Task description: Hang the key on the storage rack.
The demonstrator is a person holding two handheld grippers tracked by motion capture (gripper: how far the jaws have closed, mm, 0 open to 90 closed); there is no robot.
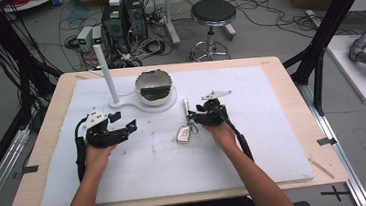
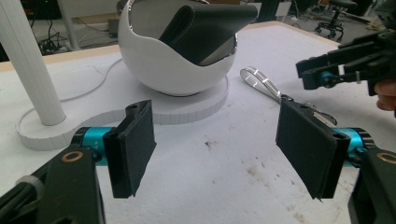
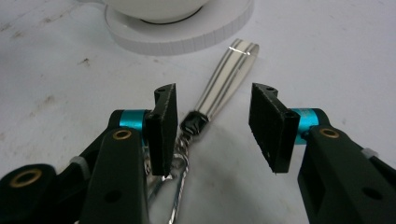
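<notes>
The silver metal key fob with its striped strap (image 1: 185, 125) lies mid-table on the white foam mat (image 1: 274, 140), toward its far edge. The right gripper (image 3: 212, 123) straddles the strap, jaws apart, not pressing. The left gripper (image 2: 217, 149) hovers open near the white bowl-shaped stand (image 2: 173, 65)

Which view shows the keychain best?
The right gripper view: the keychain lies close between the right gripper fingers, strap, clasp and ring sharp. The high view shows it whole but small. The left gripper view catches its strap loop beside the white bowl.
</notes>
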